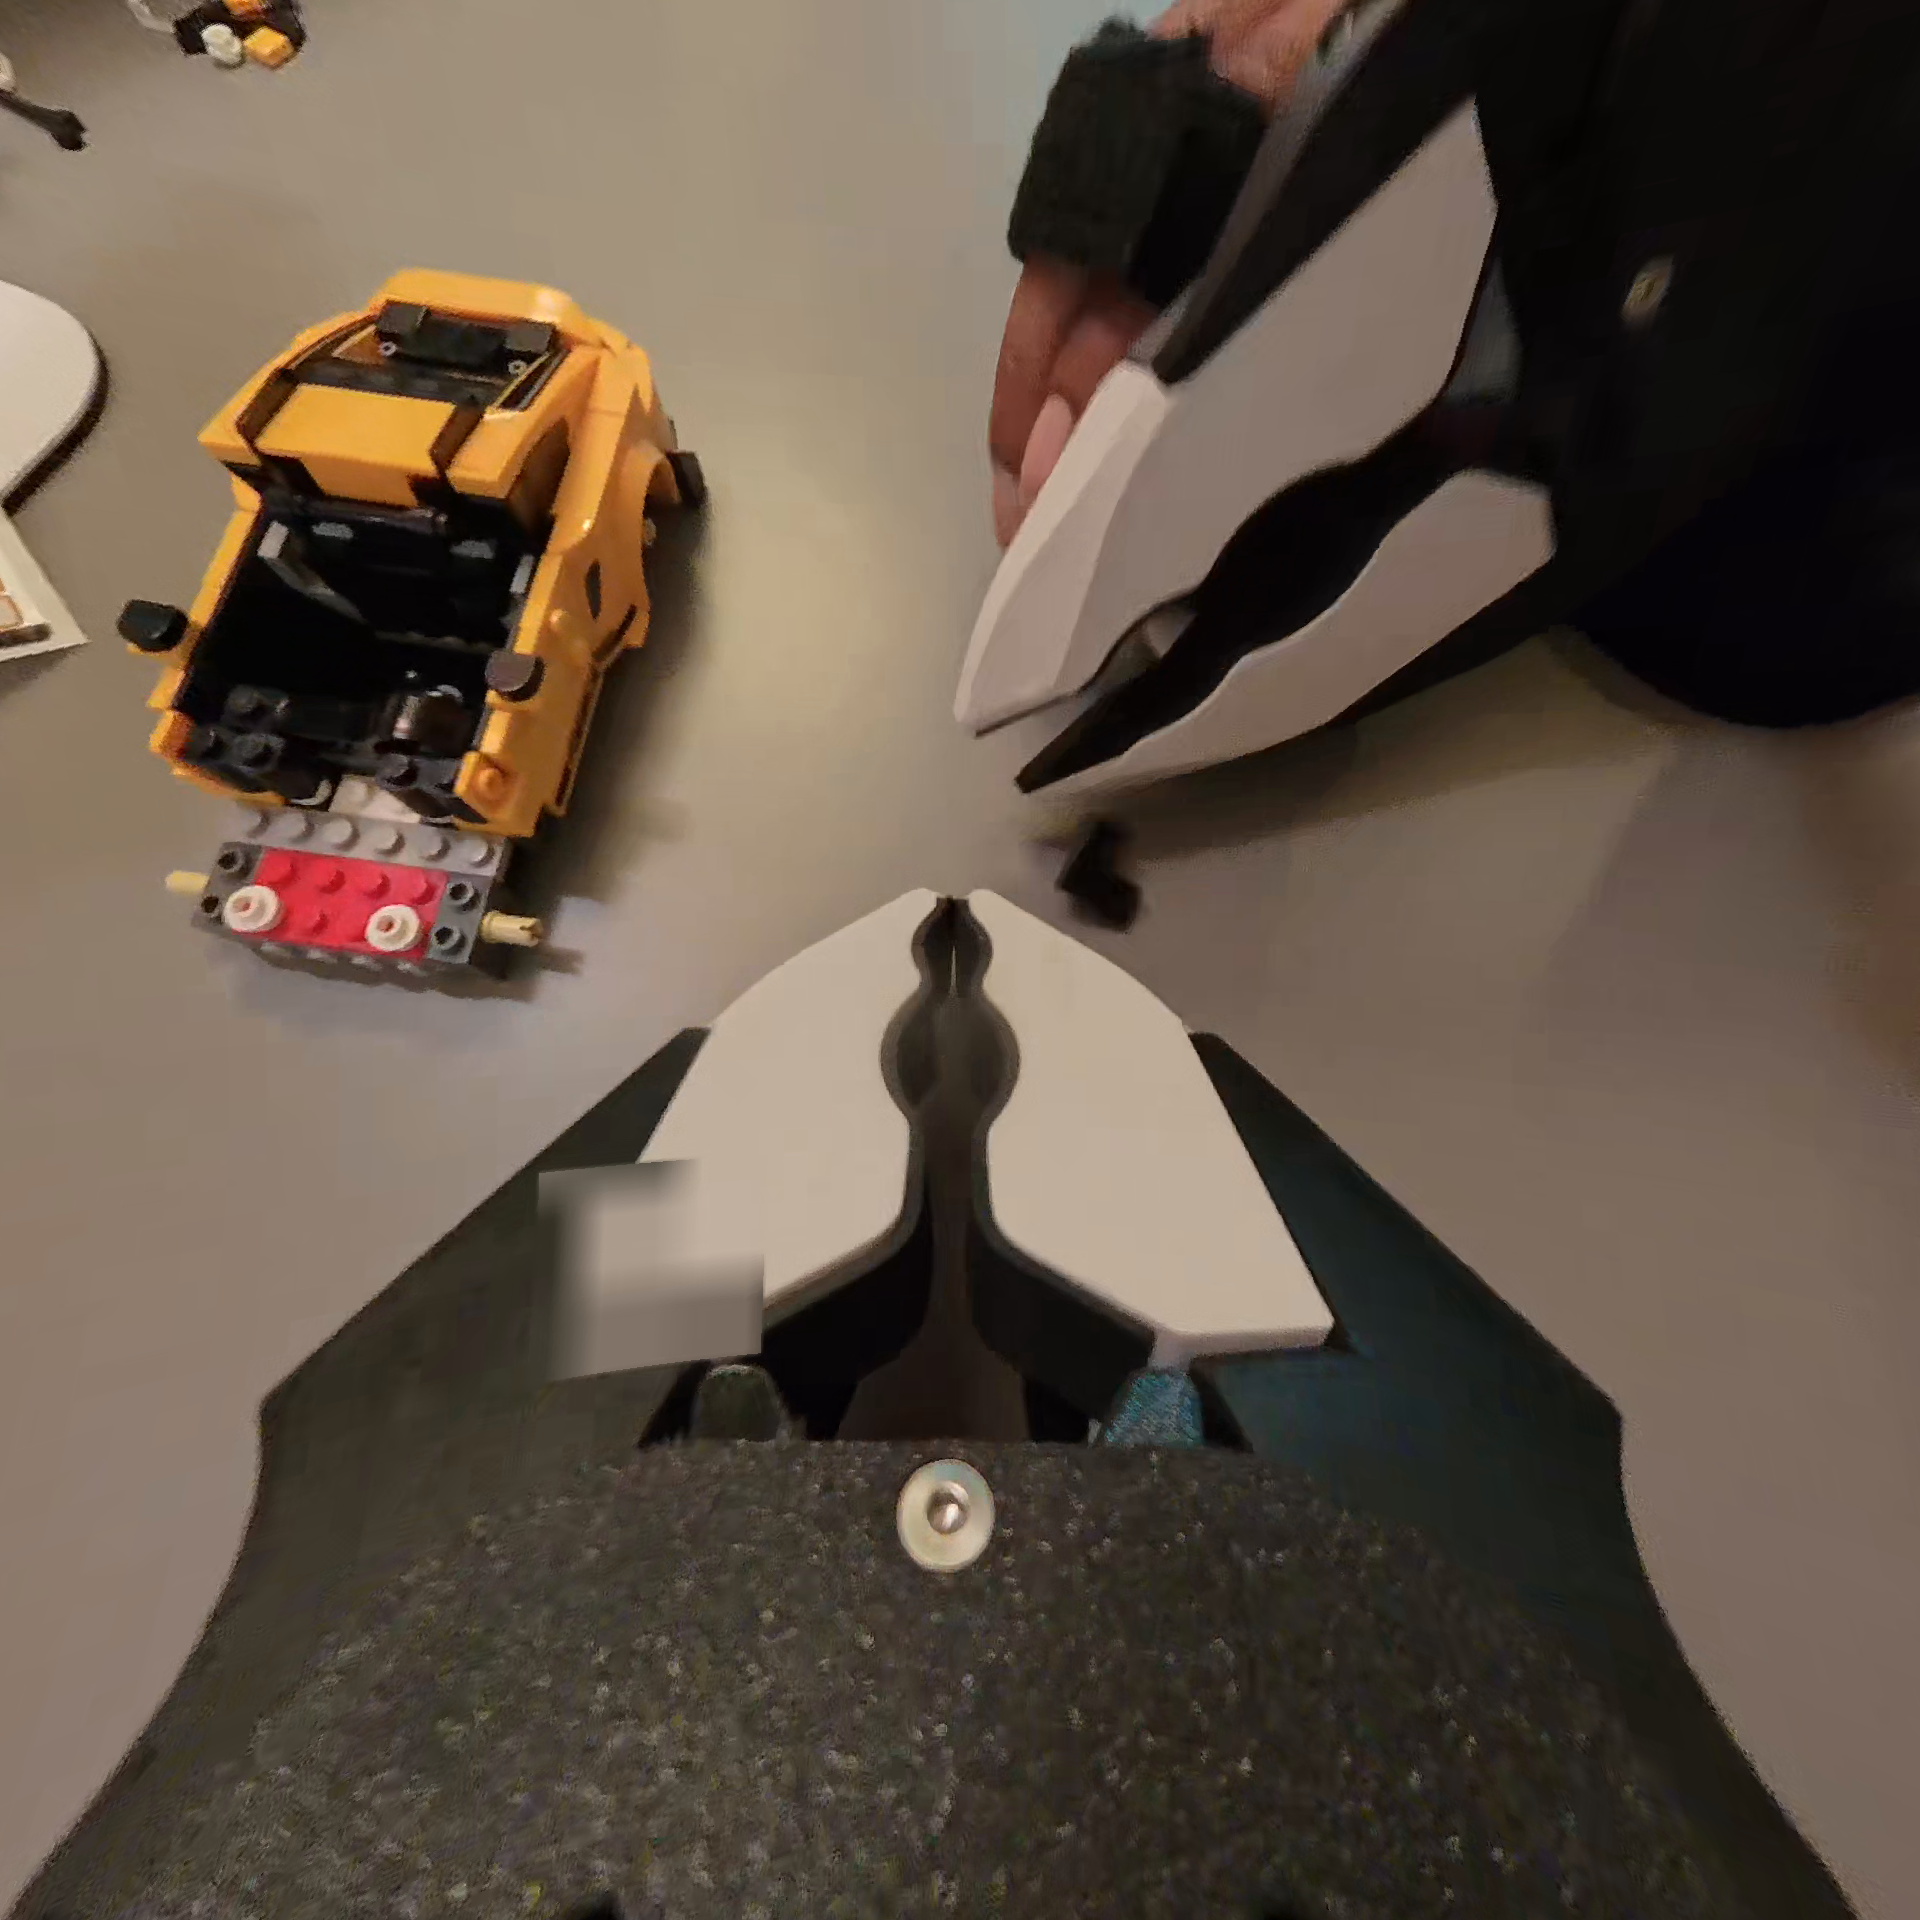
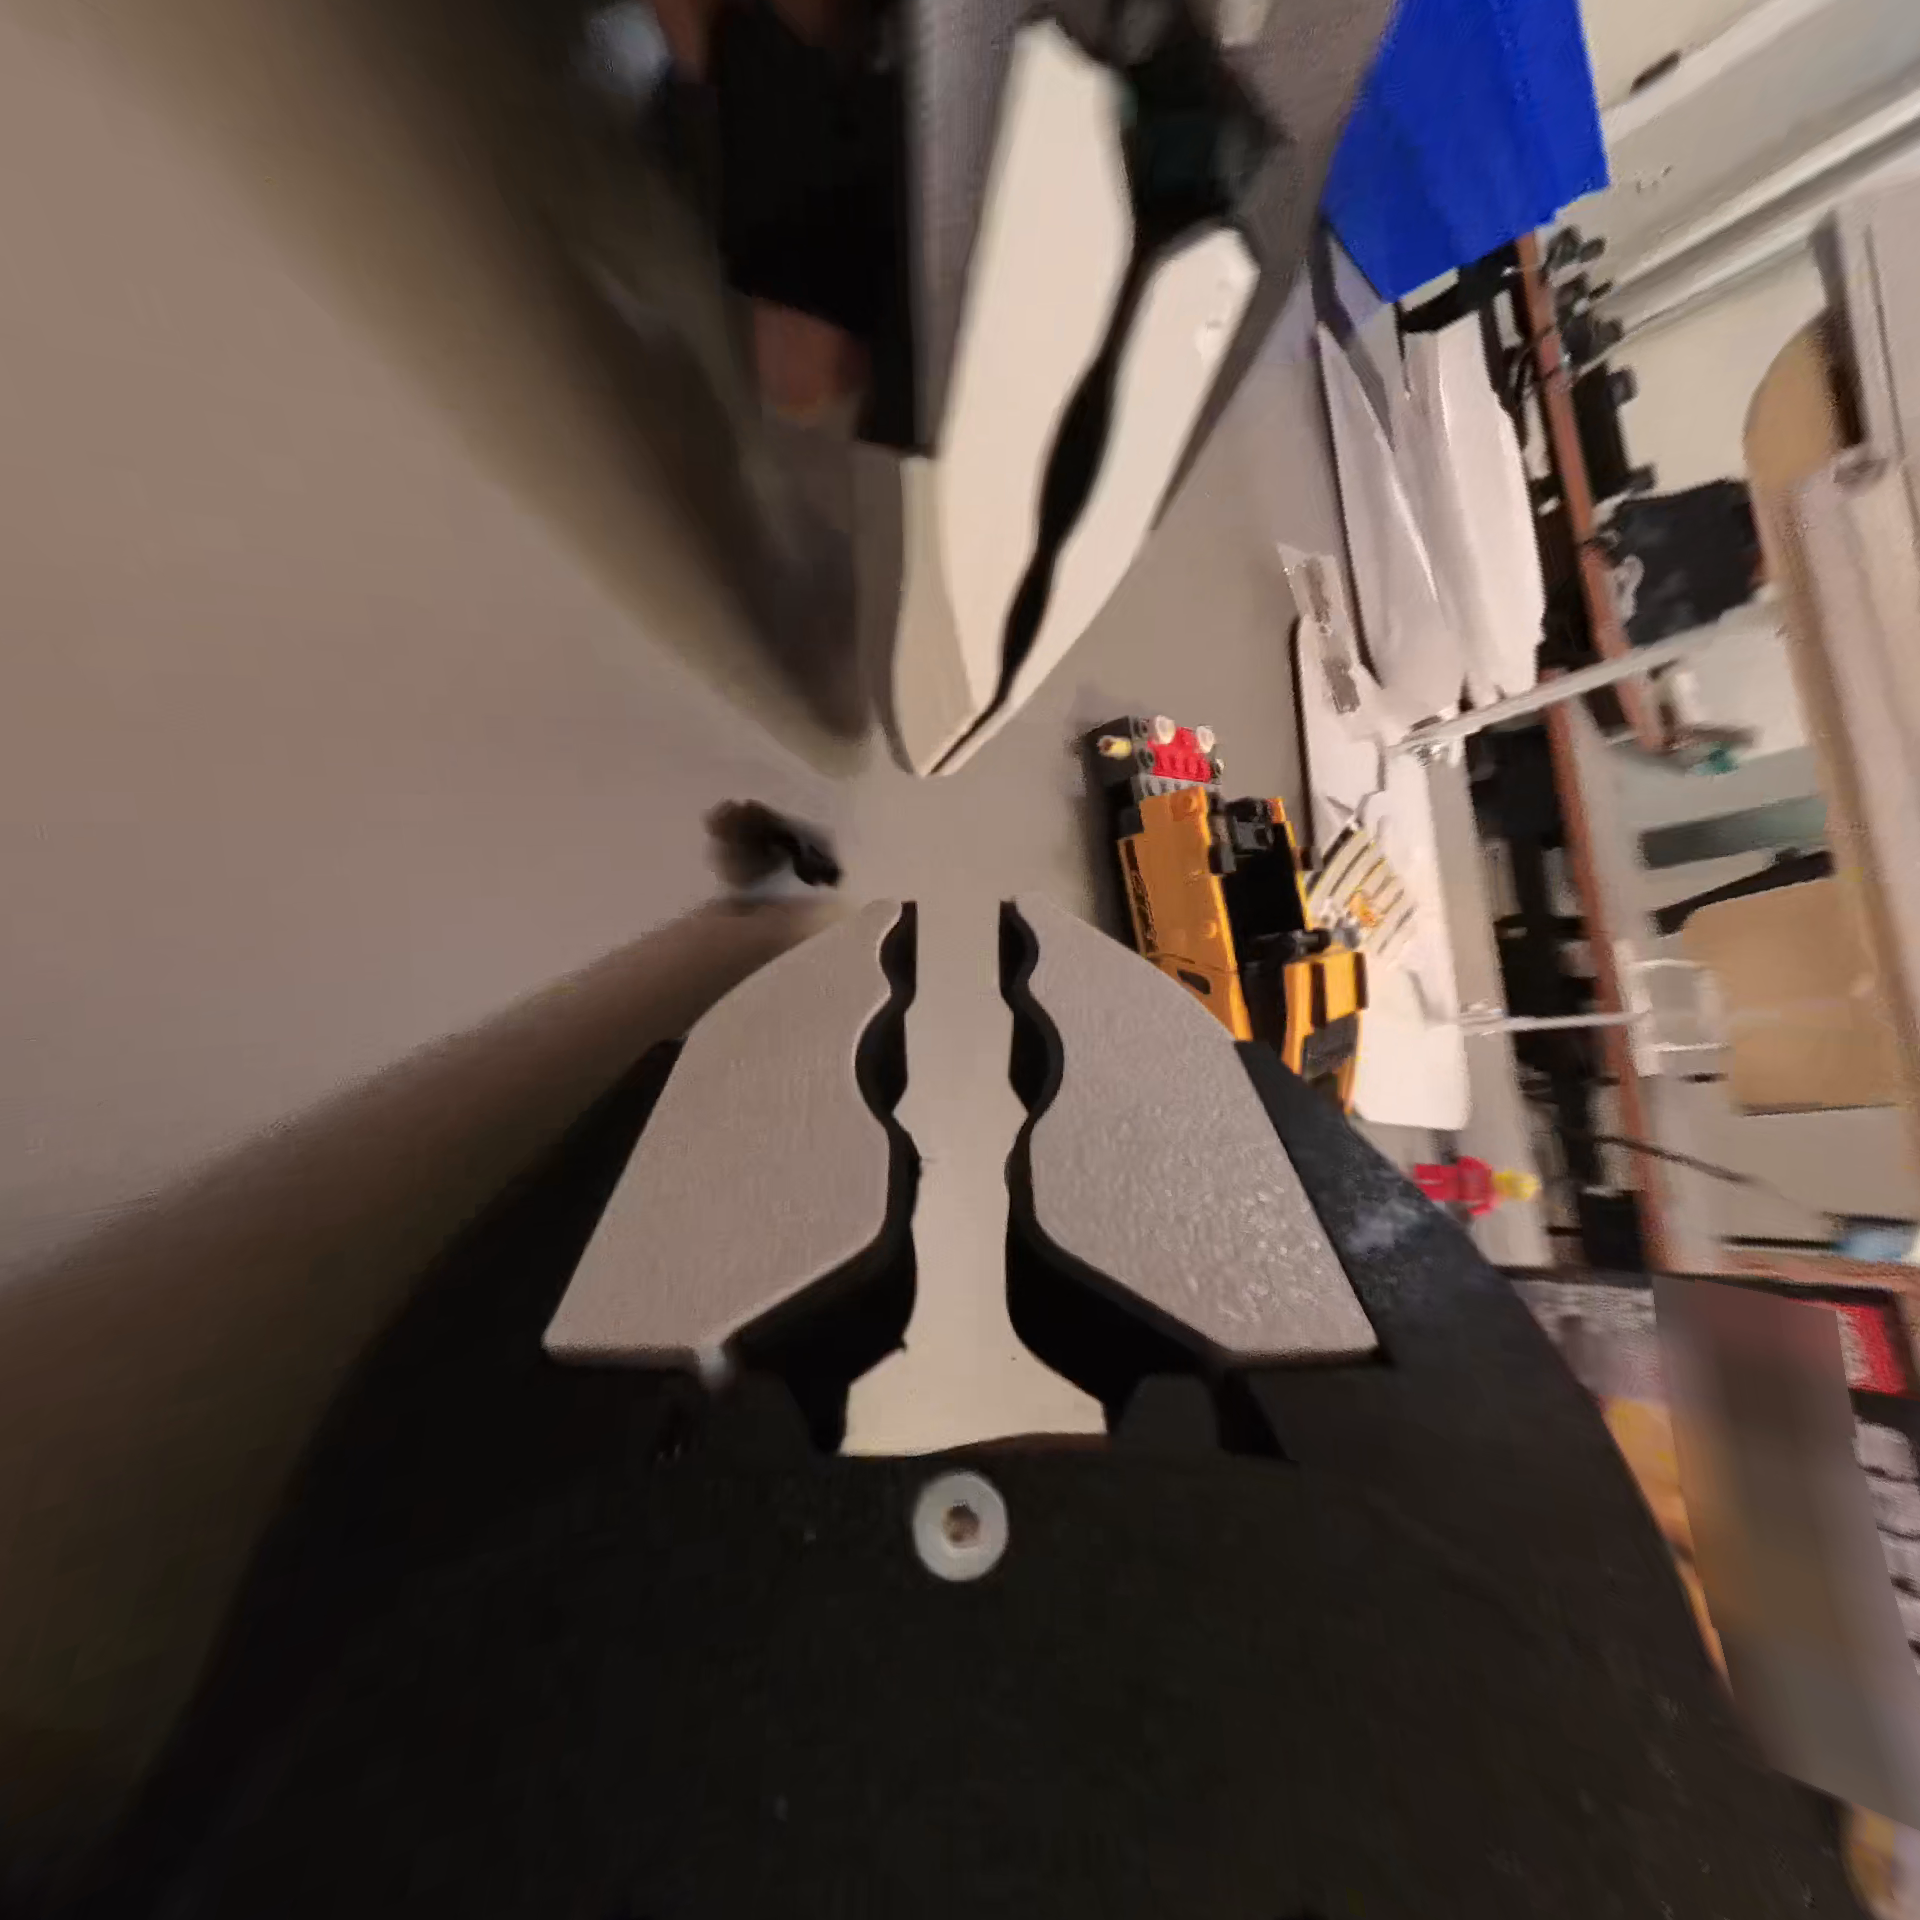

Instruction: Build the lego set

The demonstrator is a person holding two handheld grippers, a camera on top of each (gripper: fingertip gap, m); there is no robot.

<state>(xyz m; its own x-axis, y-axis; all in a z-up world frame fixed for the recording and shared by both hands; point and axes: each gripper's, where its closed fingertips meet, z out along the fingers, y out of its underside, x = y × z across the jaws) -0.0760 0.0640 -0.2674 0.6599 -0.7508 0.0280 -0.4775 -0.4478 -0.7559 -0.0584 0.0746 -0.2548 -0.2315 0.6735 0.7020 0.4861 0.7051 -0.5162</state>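
A partly built yellow and black lego car lies on the grey table, with a red plate and grey studs at its near end. It also shows in the right wrist view. A small black lego piece lies loose on the table between the two grippers, and shows blurred in the right wrist view. My left gripper is shut, with nothing visible between its tips, just left of the black piece. My right gripper is open with bare table between its fingers. It hovers just above the black piece.
A gloved hand holds the right gripper. A white tray and a booklet lie at the left edge. Loose pieces sit at the far left. Plastic bags and a red minifigure lie beyond the car.
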